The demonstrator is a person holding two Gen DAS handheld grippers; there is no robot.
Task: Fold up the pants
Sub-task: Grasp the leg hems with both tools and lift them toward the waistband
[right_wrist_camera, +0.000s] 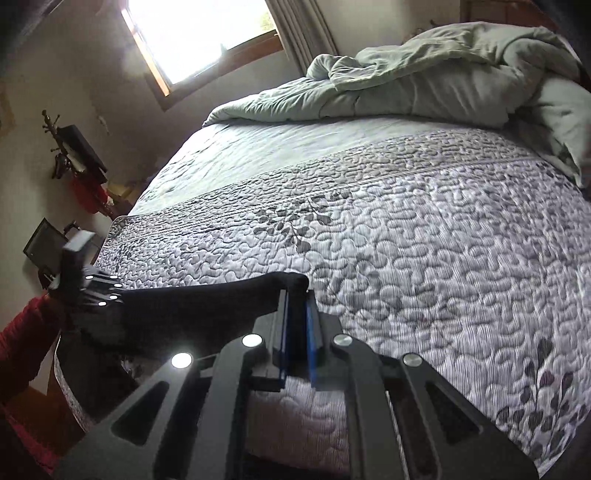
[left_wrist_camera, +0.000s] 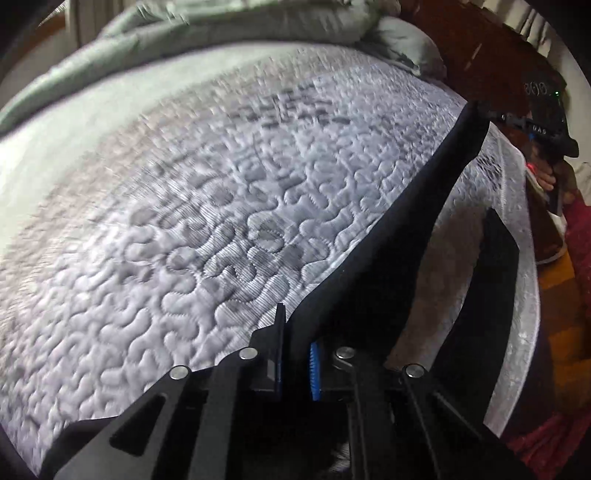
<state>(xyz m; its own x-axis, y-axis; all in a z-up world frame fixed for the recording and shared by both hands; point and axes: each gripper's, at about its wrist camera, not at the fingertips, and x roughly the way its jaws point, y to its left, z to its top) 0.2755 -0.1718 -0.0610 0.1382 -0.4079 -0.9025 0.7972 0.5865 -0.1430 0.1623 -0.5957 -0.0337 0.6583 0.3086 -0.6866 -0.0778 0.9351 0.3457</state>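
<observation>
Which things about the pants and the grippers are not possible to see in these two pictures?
- Pants: the hanging part, cut off below the bed edge in both views.
- Left view: quilt pattern smeared by motion blur.
- Right gripper, left view: fingers hidden behind the pants' end.
- Left gripper, right view: fingers buried in cloth.

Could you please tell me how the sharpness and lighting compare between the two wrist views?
Left wrist view: motion-blurred, the grey quilted bedspread smeared, the black pants dark and featureless. Right wrist view: sharper, but the bright window is blown out, glare flares on the right gripper bolts, and fisheye bends the bed edge.
</observation>
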